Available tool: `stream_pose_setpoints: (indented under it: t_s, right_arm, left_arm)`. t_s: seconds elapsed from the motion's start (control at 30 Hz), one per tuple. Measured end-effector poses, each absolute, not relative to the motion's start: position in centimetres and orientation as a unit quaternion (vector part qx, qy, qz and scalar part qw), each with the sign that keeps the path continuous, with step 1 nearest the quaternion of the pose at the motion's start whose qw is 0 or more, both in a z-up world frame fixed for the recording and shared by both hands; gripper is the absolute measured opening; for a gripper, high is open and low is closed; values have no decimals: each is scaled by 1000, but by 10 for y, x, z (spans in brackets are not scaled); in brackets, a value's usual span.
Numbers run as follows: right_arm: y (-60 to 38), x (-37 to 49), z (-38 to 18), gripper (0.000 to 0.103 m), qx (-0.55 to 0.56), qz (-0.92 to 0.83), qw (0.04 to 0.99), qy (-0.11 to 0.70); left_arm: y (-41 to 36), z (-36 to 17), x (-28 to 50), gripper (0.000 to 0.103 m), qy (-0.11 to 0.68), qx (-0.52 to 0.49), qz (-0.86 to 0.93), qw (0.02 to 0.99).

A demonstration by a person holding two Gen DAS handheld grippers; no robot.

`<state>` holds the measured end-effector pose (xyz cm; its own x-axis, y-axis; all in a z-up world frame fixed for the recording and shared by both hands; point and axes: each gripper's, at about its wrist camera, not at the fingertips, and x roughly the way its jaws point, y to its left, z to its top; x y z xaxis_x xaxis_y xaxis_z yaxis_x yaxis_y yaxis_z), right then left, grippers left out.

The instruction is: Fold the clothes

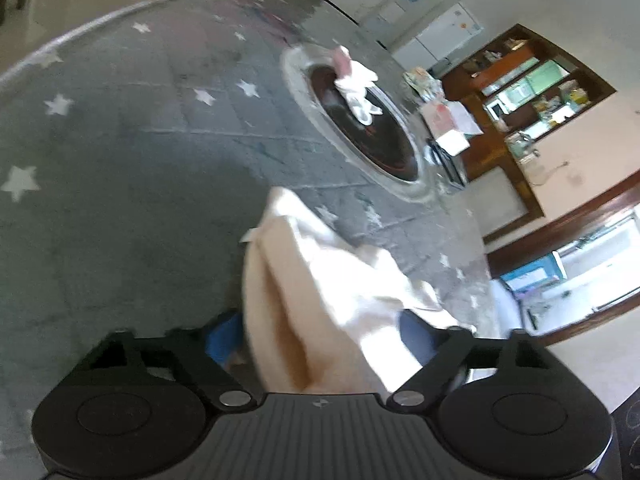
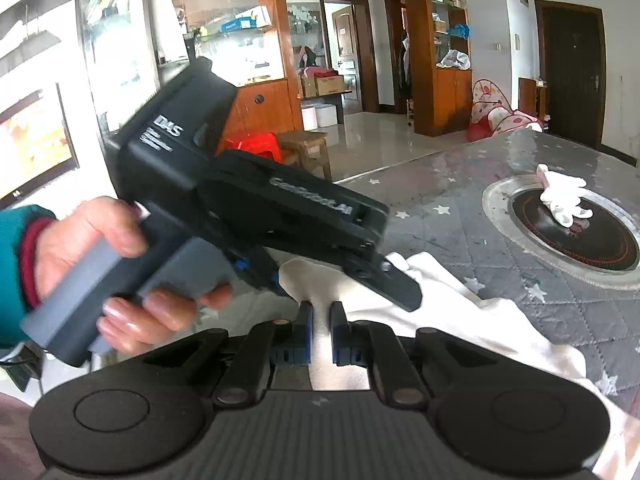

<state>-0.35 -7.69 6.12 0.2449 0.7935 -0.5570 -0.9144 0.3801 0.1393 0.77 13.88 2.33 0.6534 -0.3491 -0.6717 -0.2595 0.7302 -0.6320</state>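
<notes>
Two handheld tongs meet over one cream garment [image 2: 440, 312] on a grey, star-printed worktop [image 1: 120, 160]. Seen from the right wrist, the right tongs [image 2: 320, 316] are pinched narrow on a ridge of the cloth, blue-padded fingers [image 2: 306, 320] pressing it from both sides. That same view shows what the left camera cannot: the left tongs' black body [image 2: 248, 200] held in a bare hand [image 2: 100, 272] with a teal sleeve, its nose lying on the garment just beyond the right tongs. From the left wrist, the left tongs [image 1: 320, 336] stand wide, the blurred cloth bunched between the two blue pads [image 1: 224, 340] and rising toward the lens; whether the pads press on it cannot be told. Both views show a round black hotplate [image 1: 360, 128] sunk in a silver ring farther along the worktop, with a crumpled white glove [image 2: 564, 196] lying on its rim, well apart from the garment. Wooden shelving [image 2: 440, 40] lines the room behind.
</notes>
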Motion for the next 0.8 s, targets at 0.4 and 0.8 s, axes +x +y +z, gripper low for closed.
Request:
stream_pose_setpoints:
  t_s: [0.4,0.8]
  right_arm:
    - [-133,2,67,39,-93,482,821,290]
    - [-233,68,34,56,-14,267,889,371]
  left_arm:
    - [135,12,8,25,414,-363,-32,834]
    - [118,20,10,25,416,-295,-21,860]
